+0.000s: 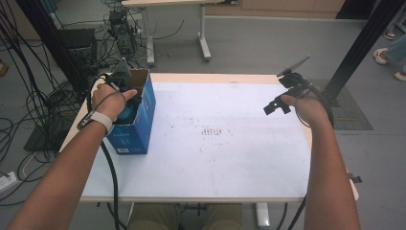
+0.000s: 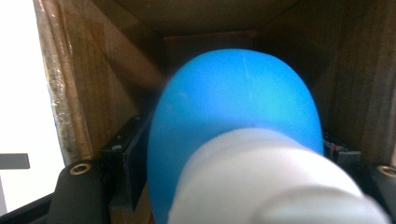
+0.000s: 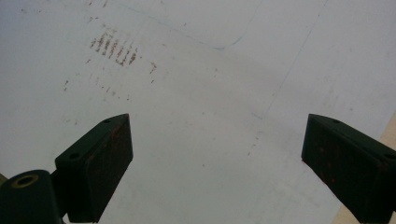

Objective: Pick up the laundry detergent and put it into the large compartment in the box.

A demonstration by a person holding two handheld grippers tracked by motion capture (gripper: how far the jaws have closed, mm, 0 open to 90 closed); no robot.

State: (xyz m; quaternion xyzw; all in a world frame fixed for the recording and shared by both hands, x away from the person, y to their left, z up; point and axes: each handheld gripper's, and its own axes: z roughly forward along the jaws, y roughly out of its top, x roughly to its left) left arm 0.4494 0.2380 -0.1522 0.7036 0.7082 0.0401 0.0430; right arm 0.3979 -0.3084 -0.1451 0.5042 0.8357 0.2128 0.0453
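inside the blue cardboard box (image 1: pixel 136 120) at the table's (image 1: pixel 230 158) left edge, your left gripper (image 2: pixel 233 154) has the blue-and-white bottle (image 2: pixel 238 121) between its jaws, which stand partly apart, though you cannot tell whether the pads press on it. let the bottle settle against the box floor, part the jaws fully, then lift straight up without snagging the flaps. your right gripper (image 3: pixel 217 154), well to the right of the box, hangs wide apart and empty above the table, so keep it there.

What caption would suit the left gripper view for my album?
A blue bottle with a white cap sits between the left gripper's fingers inside a cardboard box.
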